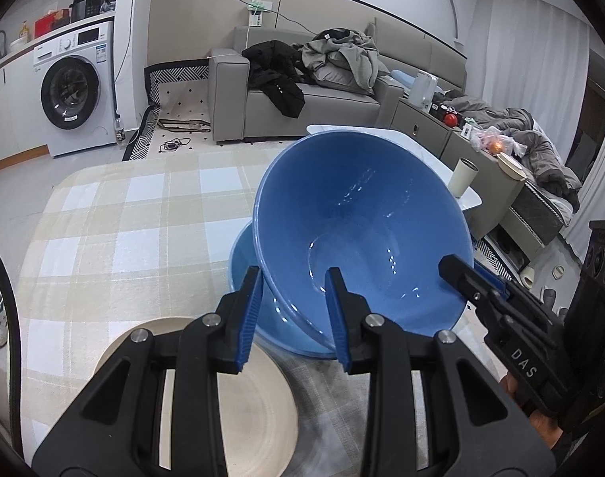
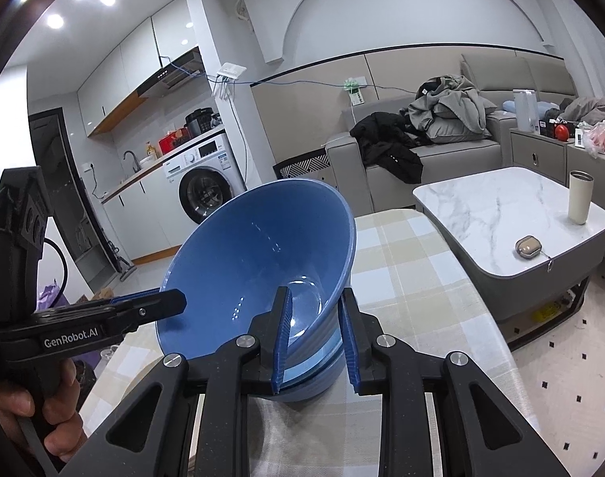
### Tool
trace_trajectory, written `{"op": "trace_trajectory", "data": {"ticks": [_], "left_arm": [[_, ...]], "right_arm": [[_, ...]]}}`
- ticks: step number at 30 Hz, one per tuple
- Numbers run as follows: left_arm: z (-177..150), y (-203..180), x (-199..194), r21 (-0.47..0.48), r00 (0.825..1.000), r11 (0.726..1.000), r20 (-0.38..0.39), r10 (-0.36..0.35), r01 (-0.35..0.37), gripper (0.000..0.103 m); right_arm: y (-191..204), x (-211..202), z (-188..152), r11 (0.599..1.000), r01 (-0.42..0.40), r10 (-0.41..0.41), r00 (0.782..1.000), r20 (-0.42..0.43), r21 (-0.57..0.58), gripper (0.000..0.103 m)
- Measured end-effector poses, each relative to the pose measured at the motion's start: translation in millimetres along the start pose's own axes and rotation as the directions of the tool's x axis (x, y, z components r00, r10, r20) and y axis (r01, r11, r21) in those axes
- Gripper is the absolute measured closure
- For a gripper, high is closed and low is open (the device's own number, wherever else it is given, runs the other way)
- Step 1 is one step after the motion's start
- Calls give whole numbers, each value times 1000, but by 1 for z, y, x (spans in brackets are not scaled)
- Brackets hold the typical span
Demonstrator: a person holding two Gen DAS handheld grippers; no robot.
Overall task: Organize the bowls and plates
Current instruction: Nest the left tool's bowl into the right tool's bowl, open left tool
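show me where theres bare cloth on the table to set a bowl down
The widest bare stretch of checked tablecloth lies left of and beyond the stacked blue ceramic bowls, above the round beige plate. A narrower strip runs between the bowls and the white marble coffee table. The near edge is crowded: both bowls, plate, left gripper and right gripper.
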State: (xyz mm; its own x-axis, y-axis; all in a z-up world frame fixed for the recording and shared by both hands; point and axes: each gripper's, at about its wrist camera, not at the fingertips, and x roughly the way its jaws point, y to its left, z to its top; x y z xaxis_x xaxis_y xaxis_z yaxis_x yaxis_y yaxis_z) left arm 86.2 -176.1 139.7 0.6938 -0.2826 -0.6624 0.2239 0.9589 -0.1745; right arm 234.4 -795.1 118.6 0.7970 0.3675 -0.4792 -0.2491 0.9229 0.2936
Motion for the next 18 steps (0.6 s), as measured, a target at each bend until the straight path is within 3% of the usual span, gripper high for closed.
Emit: {"op": "trace_trajectory", "data": {"ticks": [18], "left_arm": [[-3, 30, 47, -12, 998, 999, -52, 47, -48, 75]], "right_arm": [[10, 38, -22, 1000, 10, -11, 995, -94, -14, 78]]}}
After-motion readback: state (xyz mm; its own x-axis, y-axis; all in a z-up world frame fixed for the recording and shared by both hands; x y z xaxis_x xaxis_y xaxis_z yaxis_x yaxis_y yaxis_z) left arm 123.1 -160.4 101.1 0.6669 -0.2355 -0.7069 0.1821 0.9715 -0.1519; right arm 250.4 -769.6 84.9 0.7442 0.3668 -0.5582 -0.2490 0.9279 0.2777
